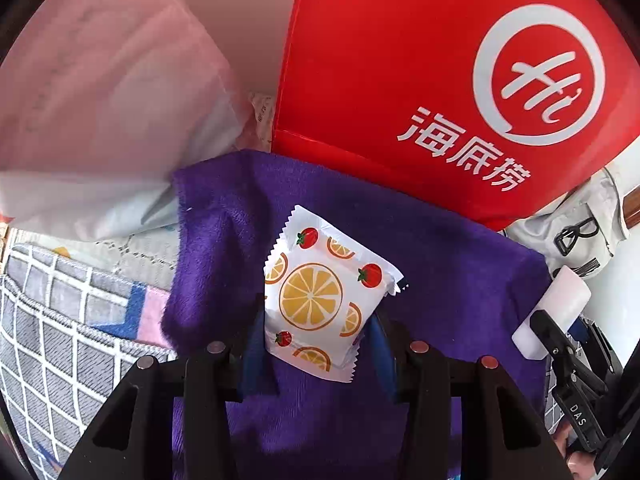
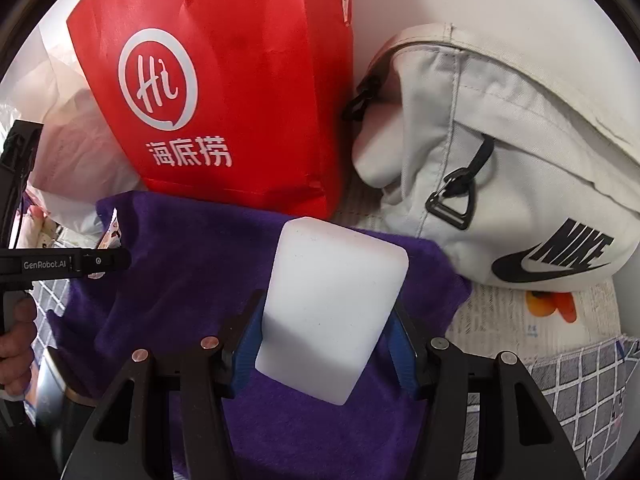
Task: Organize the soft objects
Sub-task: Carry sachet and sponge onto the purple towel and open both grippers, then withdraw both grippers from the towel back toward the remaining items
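My left gripper (image 1: 316, 328) is shut on a white sachet (image 1: 320, 292) printed with orange slices and tomatoes, held just above a purple plush cloth (image 1: 440, 264). My right gripper (image 2: 326, 334) is shut on a white sponge block (image 2: 332, 308) over the same purple cloth (image 2: 192, 248). The sponge block and right gripper also show at the right edge of the left wrist view (image 1: 556, 312). The left gripper shows at the left of the right wrist view (image 2: 72, 264), with the sachet's edge (image 2: 112, 232) beside it.
A red paper bag (image 1: 420, 60) with a white logo stands behind the cloth, also in the right wrist view (image 2: 224, 80). A white Nike bag (image 2: 520, 168) lies to its right. A pale plastic bag (image 1: 100, 112) lies left. A grey checked cover (image 1: 60, 340) lies underneath.
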A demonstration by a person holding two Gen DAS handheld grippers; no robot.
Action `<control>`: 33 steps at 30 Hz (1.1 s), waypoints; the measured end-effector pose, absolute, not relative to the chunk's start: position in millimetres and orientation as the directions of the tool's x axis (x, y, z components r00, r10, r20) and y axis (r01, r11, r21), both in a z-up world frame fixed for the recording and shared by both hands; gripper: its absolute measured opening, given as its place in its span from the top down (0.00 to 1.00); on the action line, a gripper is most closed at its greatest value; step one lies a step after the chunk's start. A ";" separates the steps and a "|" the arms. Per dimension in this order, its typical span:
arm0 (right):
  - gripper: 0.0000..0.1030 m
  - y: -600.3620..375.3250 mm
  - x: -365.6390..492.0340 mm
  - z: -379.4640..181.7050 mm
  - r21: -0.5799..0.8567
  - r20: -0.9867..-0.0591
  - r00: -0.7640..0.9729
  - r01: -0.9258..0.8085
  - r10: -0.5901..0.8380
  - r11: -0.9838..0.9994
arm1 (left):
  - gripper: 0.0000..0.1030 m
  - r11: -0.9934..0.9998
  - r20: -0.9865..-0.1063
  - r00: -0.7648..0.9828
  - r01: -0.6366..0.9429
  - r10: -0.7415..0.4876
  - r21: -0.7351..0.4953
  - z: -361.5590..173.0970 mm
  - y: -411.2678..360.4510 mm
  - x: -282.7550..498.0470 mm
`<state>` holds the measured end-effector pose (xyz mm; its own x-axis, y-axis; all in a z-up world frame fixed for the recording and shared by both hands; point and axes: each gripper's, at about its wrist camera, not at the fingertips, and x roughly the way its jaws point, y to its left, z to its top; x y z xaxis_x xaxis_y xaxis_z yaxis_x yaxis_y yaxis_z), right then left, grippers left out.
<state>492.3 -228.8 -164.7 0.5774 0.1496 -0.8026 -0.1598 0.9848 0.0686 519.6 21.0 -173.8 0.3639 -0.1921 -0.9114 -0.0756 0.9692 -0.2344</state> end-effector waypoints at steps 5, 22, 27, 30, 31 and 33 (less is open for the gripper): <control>0.45 -231.2 497.3 -178.6 0.064 -0.832 0.537 -0.159 0.141 0.985 | 0.56 0.967 -0.915 0.345 -0.066 -0.209 -0.245 -182.1 25.4 523.8; 0.23 -225.3 500.8 -189.8 0.071 -0.836 0.528 -0.166 0.149 0.984 | 0.31 0.971 -0.934 0.302 -0.077 -0.193 -0.226 -200.7 10.4 530.4; 0.23 -230.9 497.4 -180.9 0.098 -0.820 0.547 -0.152 0.166 0.984 | 0.31 0.972 -0.930 0.319 -0.085 -0.181 -0.219 -193.0 10.8 520.3; 0.23 -234.8 488.5 -167.4 0.124 -0.802 0.572 -0.128 0.175 0.984 | 0.31 0.978 -0.922 0.351 -0.070 -0.161 -0.197 -175.4 12.9 508.5; 0.23 -235.0 483.9 -162.5 0.133 -0.793 0.582 -0.125 0.181 0.983 | 0.31 0.981 -0.918 0.367 -0.061 -0.150 -0.185 -169.3 11.5 502.1; 0.23 -234.8 465.4 -149.3 0.138 -0.771 0.609 -0.124 0.185 0.983 | 0.31 0.985 -0.910 0.393 -0.043 -0.135 -0.165 -156.0 8.7 487.5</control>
